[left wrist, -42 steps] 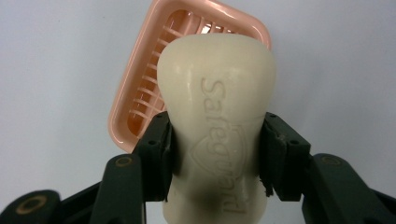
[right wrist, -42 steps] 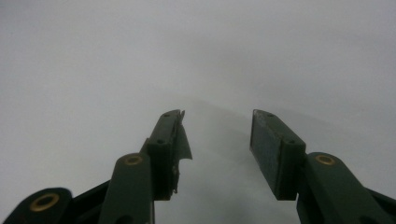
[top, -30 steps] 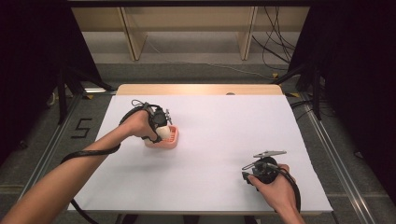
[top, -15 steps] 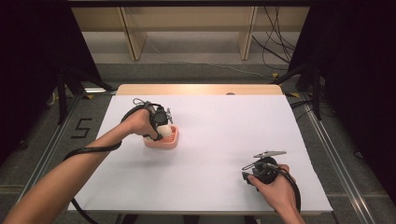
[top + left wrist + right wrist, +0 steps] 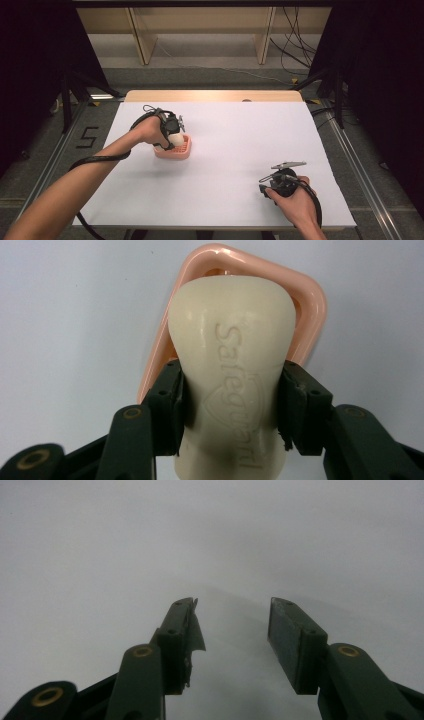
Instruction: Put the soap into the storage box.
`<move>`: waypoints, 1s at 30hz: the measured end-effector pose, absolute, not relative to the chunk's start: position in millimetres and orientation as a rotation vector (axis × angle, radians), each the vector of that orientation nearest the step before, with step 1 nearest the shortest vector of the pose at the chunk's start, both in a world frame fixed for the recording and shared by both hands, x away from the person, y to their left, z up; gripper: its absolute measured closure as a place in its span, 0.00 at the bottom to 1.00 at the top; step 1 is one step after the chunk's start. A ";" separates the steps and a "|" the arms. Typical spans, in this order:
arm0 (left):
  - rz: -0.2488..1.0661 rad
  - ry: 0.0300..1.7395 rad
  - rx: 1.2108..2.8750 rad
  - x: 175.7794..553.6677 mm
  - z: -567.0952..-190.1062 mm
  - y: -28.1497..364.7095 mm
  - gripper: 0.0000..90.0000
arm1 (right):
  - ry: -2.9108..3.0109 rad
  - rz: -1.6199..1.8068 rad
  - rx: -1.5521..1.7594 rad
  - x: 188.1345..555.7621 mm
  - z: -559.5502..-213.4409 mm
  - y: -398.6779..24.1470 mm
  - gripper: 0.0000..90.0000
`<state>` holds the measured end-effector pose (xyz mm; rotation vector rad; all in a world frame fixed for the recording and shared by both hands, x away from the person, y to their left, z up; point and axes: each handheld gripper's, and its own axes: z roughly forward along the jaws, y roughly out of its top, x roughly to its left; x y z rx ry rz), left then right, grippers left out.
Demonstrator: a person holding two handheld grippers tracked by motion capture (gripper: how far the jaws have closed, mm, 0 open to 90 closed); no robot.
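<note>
A cream bar of soap (image 5: 232, 385) with raised lettering is clamped between the jaws of my left gripper (image 5: 231, 412), which is shut on it. Just beyond and under the soap lies a pink soap dish (image 5: 305, 300). In the high view the left gripper (image 5: 170, 134) holds the soap (image 5: 174, 138) over the pink dish (image 5: 177, 149) at the table's left-centre. My right gripper (image 5: 280, 181) rests low at the front right of the table. Its jaws stand open (image 5: 231, 630) over bare white surface with nothing between them.
A white sheet (image 5: 235, 140) covers the table, with a wooden strip (image 5: 210, 96) showing at its far edge. Dark floor, cables and wooden shelf legs (image 5: 145, 45) lie beyond the table. Black cables trail from both grippers.
The left gripper with the soap has barely shifted over the pink dish. The right gripper has stayed where it was.
</note>
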<state>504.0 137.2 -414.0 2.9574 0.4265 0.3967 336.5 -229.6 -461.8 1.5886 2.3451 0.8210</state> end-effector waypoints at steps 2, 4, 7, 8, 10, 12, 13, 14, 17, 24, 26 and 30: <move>0.396 0.429 2.959 504.7 -415.0 137.1 0.55 | 2.344 0.821 1.591 336.5 -461.7 -229.6 0.60; 0.391 0.427 2.966 506.6 -415.7 136.7 0.55 | 2.344 0.830 1.610 336.2 -461.5 -228.7 0.60; 0.389 0.424 2.961 508.3 -417.4 136.4 0.55 | 2.346 0.820 1.587 336.5 -461.7 -230.0 0.60; 0.383 0.432 2.959 508.6 -417.9 136.4 0.55 | 2.345 0.820 1.587 336.5 -461.7 -230.0 0.60; 0.384 0.428 2.961 509.2 -418.0 136.4 0.55 | 2.342 0.822 1.599 336.3 -461.7 -229.4 0.60; 0.384 0.430 2.963 509.9 -418.3 136.4 0.55 | 2.344 0.825 1.609 336.3 -461.8 -228.9 0.60; 0.383 0.434 2.964 510.3 -418.7 136.6 0.55 | 2.343 0.823 1.599 336.4 -461.7 -229.4 0.60; 0.384 0.428 2.970 510.8 -418.7 136.7 0.55 | 2.345 0.826 1.605 336.4 -461.8 -229.1 0.60; 0.386 0.432 2.968 511.1 -419.3 136.8 0.55 | 2.345 0.826 1.606 336.4 -462.0 -228.9 0.60; 0.385 0.422 2.970 512.7 -423.1 135.5 0.55 | 2.345 0.820 1.592 336.7 -461.9 -229.6 0.60; 0.386 0.414 2.973 513.8 -423.8 135.0 0.55 | 2.346 0.824 1.582 336.9 -461.9 -230.0 0.60; 0.378 0.414 2.976 515.4 -426.0 133.7 0.55 | 2.355 0.845 1.597 336.0 -461.6 -229.7 0.60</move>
